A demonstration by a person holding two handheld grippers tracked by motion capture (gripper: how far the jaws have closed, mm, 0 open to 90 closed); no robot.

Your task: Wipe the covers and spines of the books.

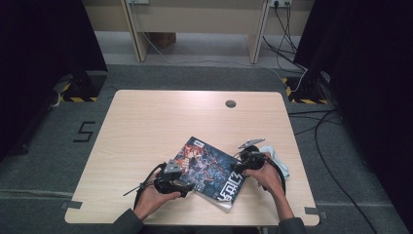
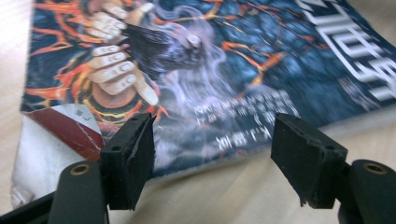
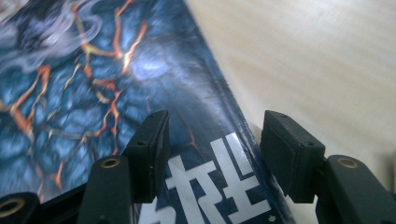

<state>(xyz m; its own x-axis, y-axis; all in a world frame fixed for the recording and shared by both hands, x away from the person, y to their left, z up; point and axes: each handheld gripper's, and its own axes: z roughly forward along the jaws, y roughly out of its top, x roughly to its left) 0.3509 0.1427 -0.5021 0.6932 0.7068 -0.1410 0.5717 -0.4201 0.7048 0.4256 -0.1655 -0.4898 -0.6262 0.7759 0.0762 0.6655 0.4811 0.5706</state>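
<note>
Magazine: a glossy magazine [image 1: 209, 169] with a dark blue and orange cover lies flat on the near half of the bench [image 1: 160, 122], turned askew, one corner toward the far side.
Long axis: runs diagonally, from the far corner down to the near right corner at the bench's front edge.
Which way it lies: directly ahead of both tools; each faces an opposite long edge, so the magazine sits between them.
Left tool: the left tool [image 1: 182, 187] is at the near left edge, its jaws apart with a wide gap; in the left gripper view the cover's edge [image 2: 224, 154] lies just beyond the pads [image 2: 306, 158], not pressed by them.
Right tool: the right tool [image 1: 239, 168] is at the right edge, jaws apart, straddling the cover's border [image 3: 219, 154] by the white lettering; no clamping visible.
Nearer hand: about equal; both are at the edges.
Beside it: a pale cloth [image 1: 277, 158] lies just behind the right hand.
Judgement: the next move likely turns on closing over an edge.
</note>
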